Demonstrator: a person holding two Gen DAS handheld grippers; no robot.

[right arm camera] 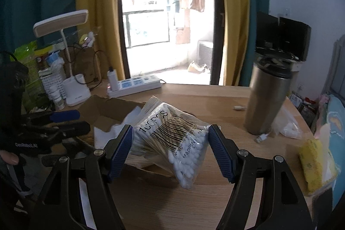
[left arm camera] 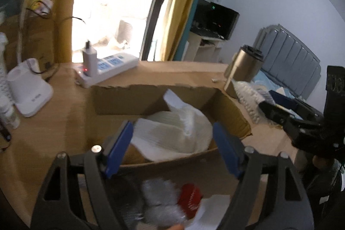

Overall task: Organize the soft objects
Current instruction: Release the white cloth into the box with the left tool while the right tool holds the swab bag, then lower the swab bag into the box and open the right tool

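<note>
An open cardboard box sits on the wooden table and holds white folded cloth. My left gripper is open and empty, just above the box's near edge. My right gripper is shut on a clear bag of cotton swabs with a barcode, held above the table beside the box. In the left wrist view the right gripper shows at the right with the bag. In the right wrist view the left gripper shows at the left.
A steel tumbler, a white power strip, a white lamp base and small bottles stand on the table. A yellow pack and a clear bag lie at the right. A red and silvery item lies below the left gripper.
</note>
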